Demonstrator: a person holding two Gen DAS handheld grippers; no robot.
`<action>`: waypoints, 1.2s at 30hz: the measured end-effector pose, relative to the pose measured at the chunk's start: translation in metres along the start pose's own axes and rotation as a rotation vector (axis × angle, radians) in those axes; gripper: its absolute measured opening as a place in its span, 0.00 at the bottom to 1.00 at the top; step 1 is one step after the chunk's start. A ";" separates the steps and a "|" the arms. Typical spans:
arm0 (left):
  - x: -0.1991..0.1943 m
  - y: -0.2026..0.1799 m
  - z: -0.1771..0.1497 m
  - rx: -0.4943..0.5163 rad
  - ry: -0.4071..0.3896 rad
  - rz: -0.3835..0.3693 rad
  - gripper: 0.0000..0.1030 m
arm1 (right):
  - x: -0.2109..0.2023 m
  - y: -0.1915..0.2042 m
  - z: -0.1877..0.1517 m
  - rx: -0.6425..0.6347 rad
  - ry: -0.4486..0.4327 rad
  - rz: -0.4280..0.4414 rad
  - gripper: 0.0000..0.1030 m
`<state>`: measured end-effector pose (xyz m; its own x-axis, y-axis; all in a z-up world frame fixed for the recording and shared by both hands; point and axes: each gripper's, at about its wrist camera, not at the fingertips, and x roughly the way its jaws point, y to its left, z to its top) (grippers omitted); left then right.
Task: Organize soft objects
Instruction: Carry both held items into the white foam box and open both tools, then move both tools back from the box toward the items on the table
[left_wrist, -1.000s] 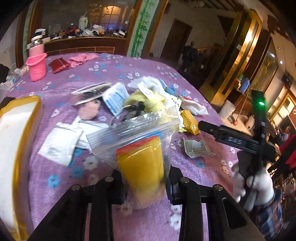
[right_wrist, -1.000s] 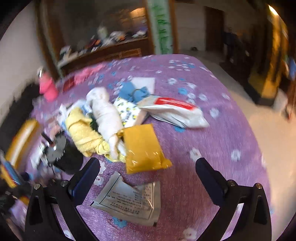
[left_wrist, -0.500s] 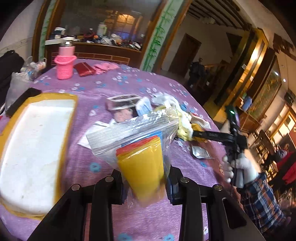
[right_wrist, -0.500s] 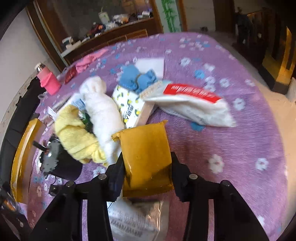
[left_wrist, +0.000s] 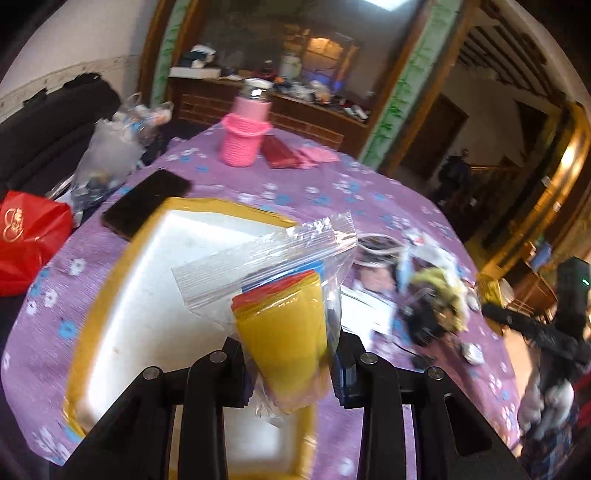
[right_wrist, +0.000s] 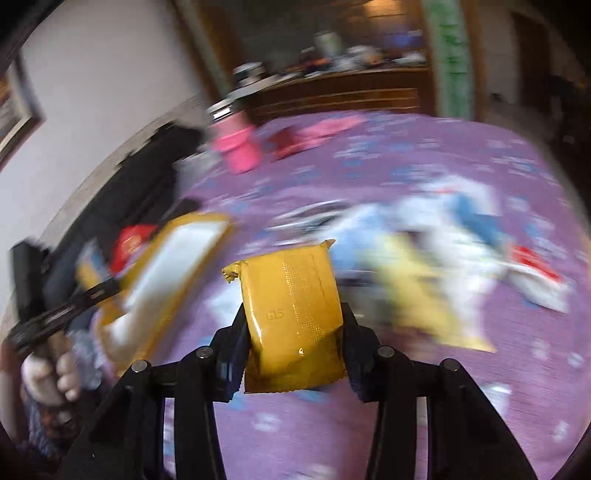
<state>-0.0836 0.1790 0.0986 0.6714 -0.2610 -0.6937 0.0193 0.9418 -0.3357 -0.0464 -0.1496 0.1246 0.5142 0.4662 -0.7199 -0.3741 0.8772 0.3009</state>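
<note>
My left gripper (left_wrist: 291, 363) is shut on a clear zip bag (left_wrist: 273, 273) of yellow, red and blue soft pieces, held above a white foam tray with a yellow rim (left_wrist: 147, 295). My right gripper (right_wrist: 293, 350) is shut on a gold foil packet (right_wrist: 291, 306), lifted over the purple flowered tablecloth (right_wrist: 424, 166). In the right wrist view the tray (right_wrist: 173, 258) lies to the left, beside the other gripper in a gloved hand (right_wrist: 55, 373). A blurred heap of soft things (right_wrist: 424, 273), yellow, white and blue, sits to the right. The right gripper also shows at the left wrist view's right edge (left_wrist: 532, 328).
A pink bottle in a knitted sleeve (left_wrist: 245, 133), a red wallet (left_wrist: 280, 153) and pink cloth lie at the table's far side. A black phone (left_wrist: 146, 201) rests by the tray's far corner. A red bag (left_wrist: 26, 236) and a clear plastic bag (left_wrist: 107, 158) sit at the left.
My right gripper closed on the gold packet and lifted it off the table, swinging left. My left gripper carried the zip bag leftward over the white tray.
</note>
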 end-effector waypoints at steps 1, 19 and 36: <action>0.004 0.006 0.004 -0.012 0.009 0.002 0.32 | 0.013 0.020 0.004 -0.025 0.021 0.031 0.42; 0.110 0.086 0.063 -0.137 0.162 0.030 0.48 | 0.196 0.155 0.060 -0.288 0.155 -0.043 0.44; 0.071 0.094 0.065 -0.279 0.086 -0.086 0.70 | 0.141 0.125 0.072 -0.191 0.015 -0.010 0.75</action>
<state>0.0138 0.2629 0.0595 0.6109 -0.3655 -0.7023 -0.1387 0.8239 -0.5495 0.0344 0.0341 0.1059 0.5075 0.4547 -0.7319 -0.5094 0.8434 0.1708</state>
